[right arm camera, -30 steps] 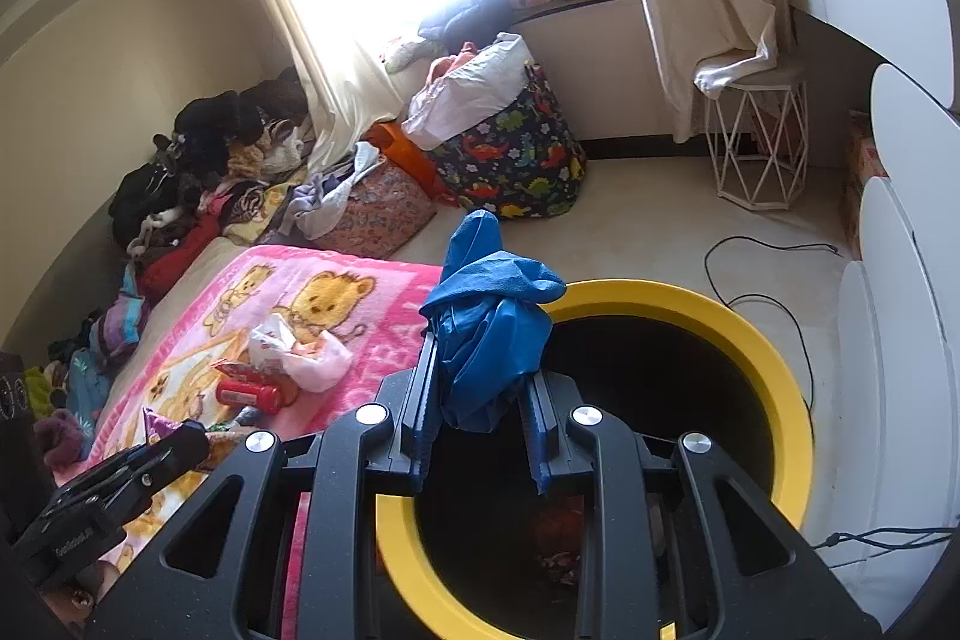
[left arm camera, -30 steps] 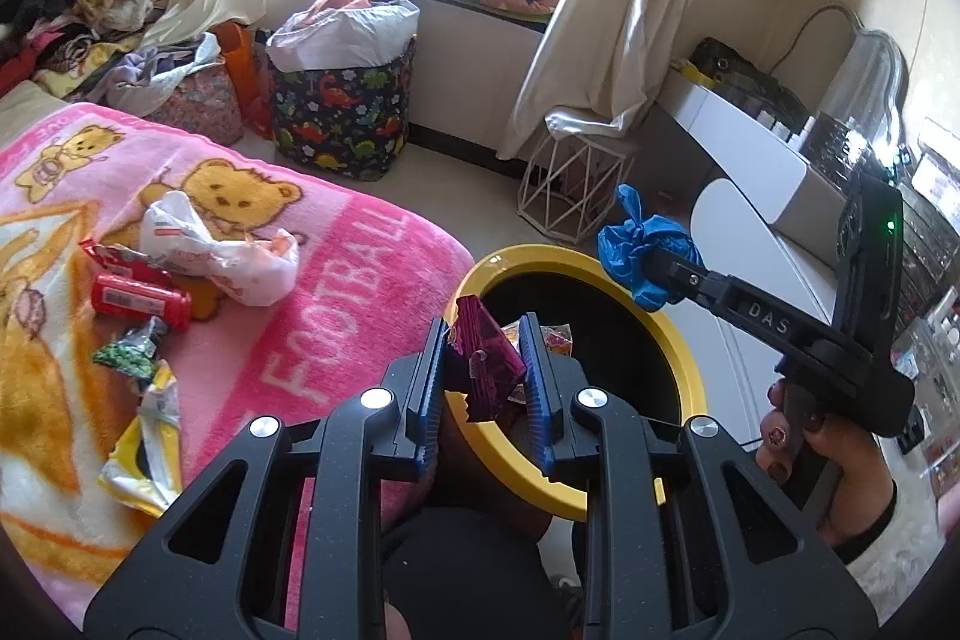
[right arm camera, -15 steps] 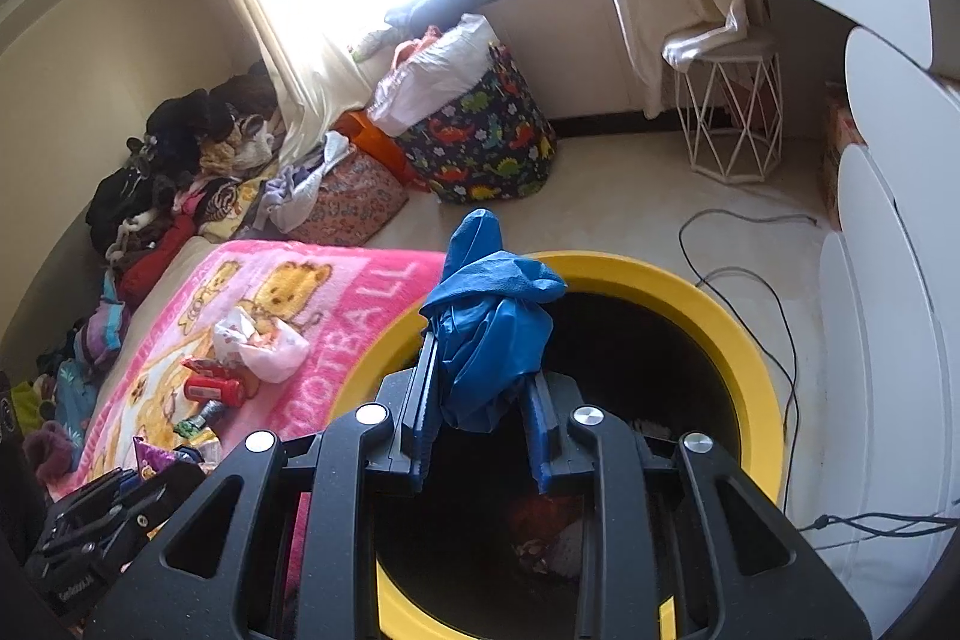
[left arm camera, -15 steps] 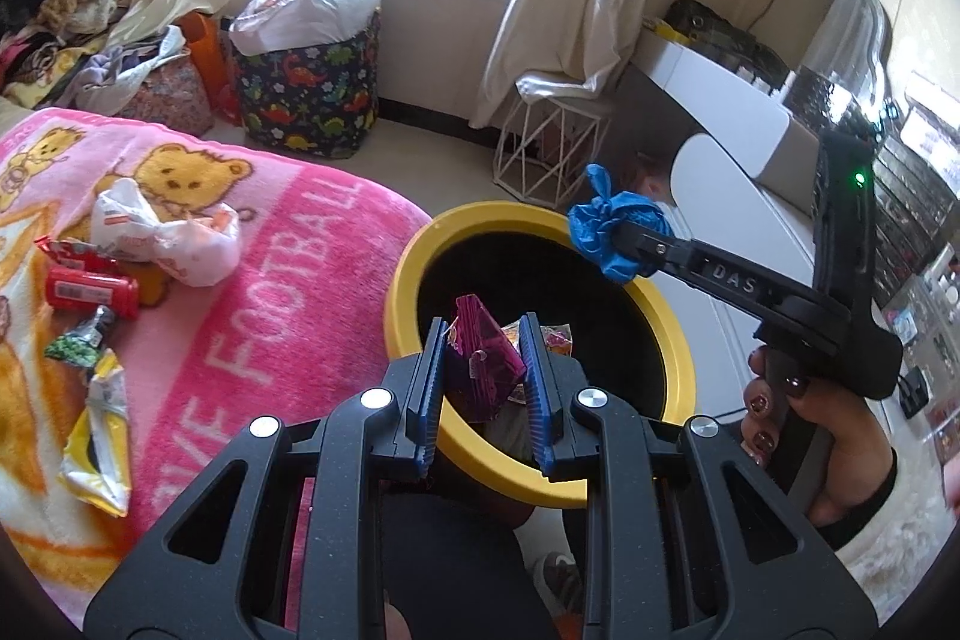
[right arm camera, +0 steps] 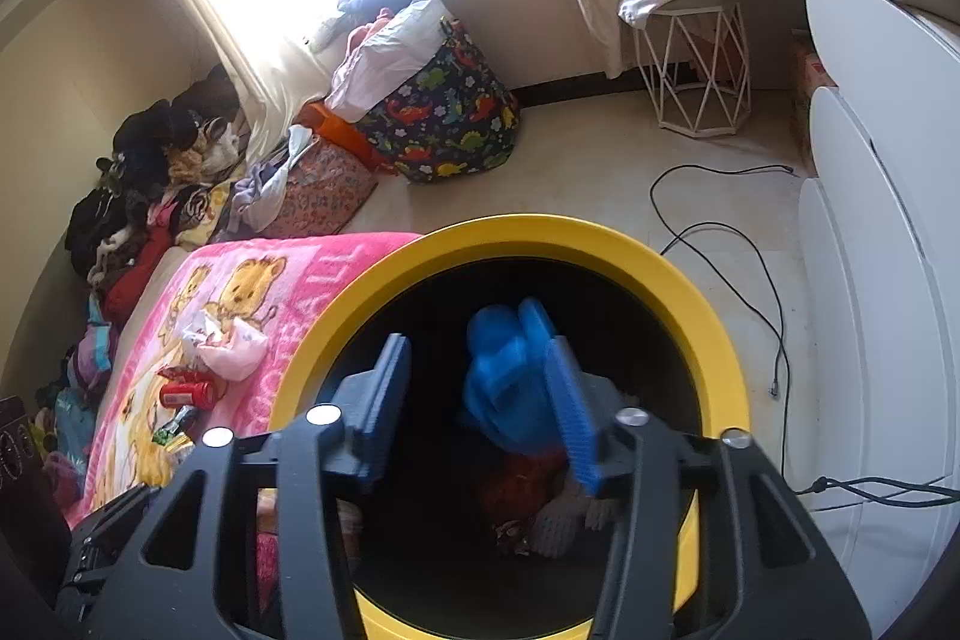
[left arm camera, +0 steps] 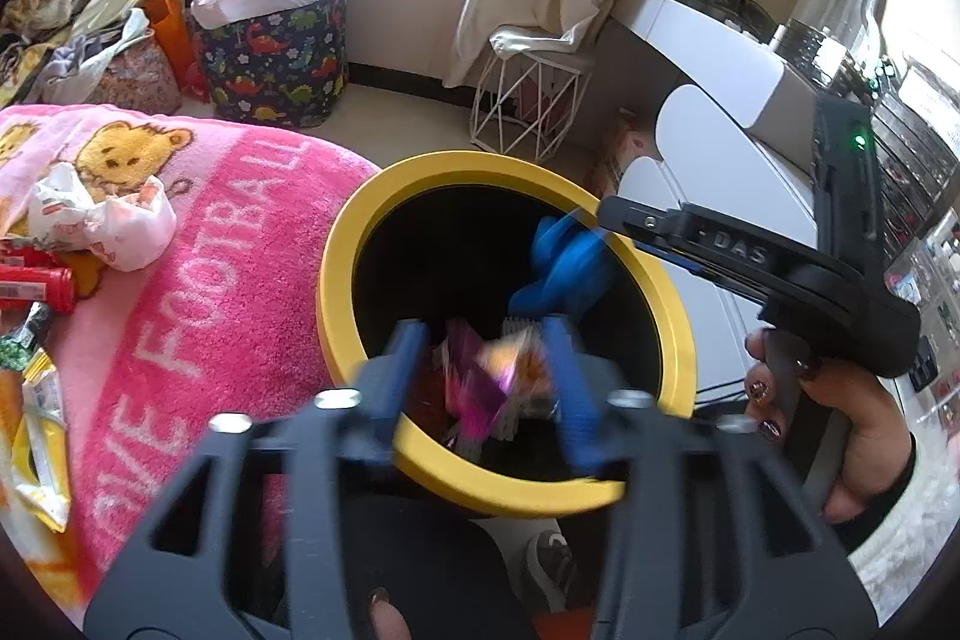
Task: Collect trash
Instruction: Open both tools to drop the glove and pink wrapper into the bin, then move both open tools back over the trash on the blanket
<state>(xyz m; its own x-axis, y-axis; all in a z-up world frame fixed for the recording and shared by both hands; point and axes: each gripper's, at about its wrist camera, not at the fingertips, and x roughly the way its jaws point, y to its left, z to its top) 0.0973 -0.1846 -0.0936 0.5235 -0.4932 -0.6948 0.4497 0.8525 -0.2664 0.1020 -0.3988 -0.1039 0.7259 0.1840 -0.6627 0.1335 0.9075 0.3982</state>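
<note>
A black bin with a yellow rim [left arm camera: 336, 280] stands beside the bed. My left gripper [left arm camera: 483, 334] hangs over its mouth with its jaws opening. A magenta and orange wrapper [left arm camera: 474, 388], blurred, is loose between them and not pinched. My right gripper [right arm camera: 474, 349] is also over the bin [right arm camera: 690, 304], jaws opening. A crumpled blue piece of trash [right arm camera: 504, 382] lies against the right finger, clear of the left one. In the left wrist view the right gripper [left arm camera: 612, 220] reaches in from the right, held by a hand, with the blue trash [left arm camera: 564, 262] dropping below its tip.
On the pink blanket [left arm camera: 228, 280] lie a white plastic bag [left arm camera: 102, 220], a red can [left arm camera: 36, 280] and a yellow wrapper [left arm camera: 42, 436]. A dinosaur-print basket [left arm camera: 276, 58], a white wire stool [left arm camera: 534, 100] and white cabinets [right arm camera: 870, 220] stand around. A black cable [right arm camera: 720, 232] runs across the floor.
Both grippers have come lower over the bin and their jaws have parted. The magenta wrapper and the blue trash, pinched before, are now loose and dropping.
</note>
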